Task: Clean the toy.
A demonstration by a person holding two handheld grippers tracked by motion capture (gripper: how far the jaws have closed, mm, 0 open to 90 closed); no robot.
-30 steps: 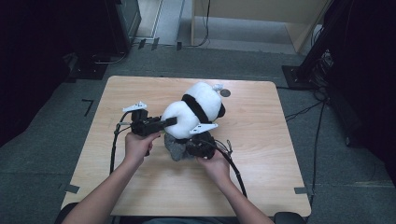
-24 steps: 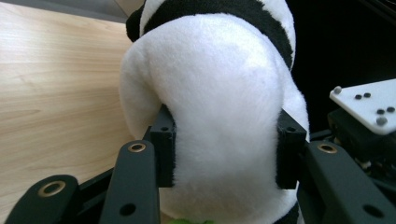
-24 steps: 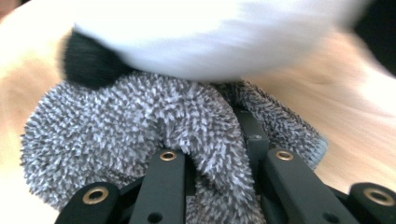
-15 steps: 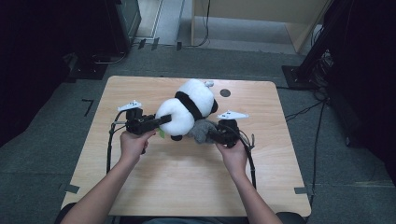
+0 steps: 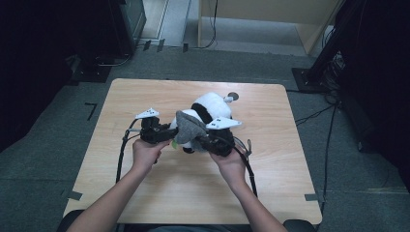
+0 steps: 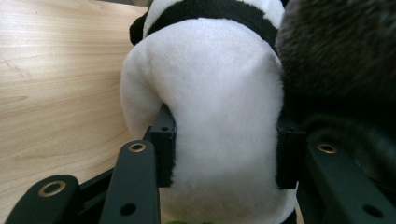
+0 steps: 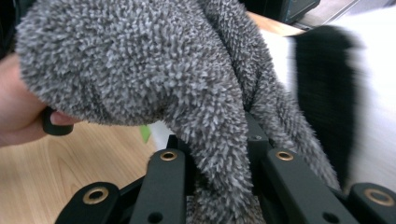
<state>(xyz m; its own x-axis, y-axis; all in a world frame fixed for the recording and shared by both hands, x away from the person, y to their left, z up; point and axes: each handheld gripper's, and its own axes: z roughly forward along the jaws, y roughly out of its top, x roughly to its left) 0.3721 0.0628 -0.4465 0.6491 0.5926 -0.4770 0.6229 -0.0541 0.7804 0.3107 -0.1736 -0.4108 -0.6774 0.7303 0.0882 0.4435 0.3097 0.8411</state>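
At mid-table (image 5: 145,203), my left gripper (image 6: 224,144) squeezed the plump white, black-banded panda toy (image 6: 219,93), while my right gripper (image 7: 219,163) pinched a fuzzy grey sock (image 7: 140,60) draped over it.

Bare forearms; black tools (image 5: 167,134), brass rivets, white plates, black cables.

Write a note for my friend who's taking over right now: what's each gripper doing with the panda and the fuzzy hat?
Left gripper: shut on the panda, squeezing its white body.
Right gripper: shut on the grey hat, lifted over the panda.
Panda lies mid-table, between both hands.
Done: both things gripped, hat draped over the near end.
Left: probably pull the hat fully on, then let go.
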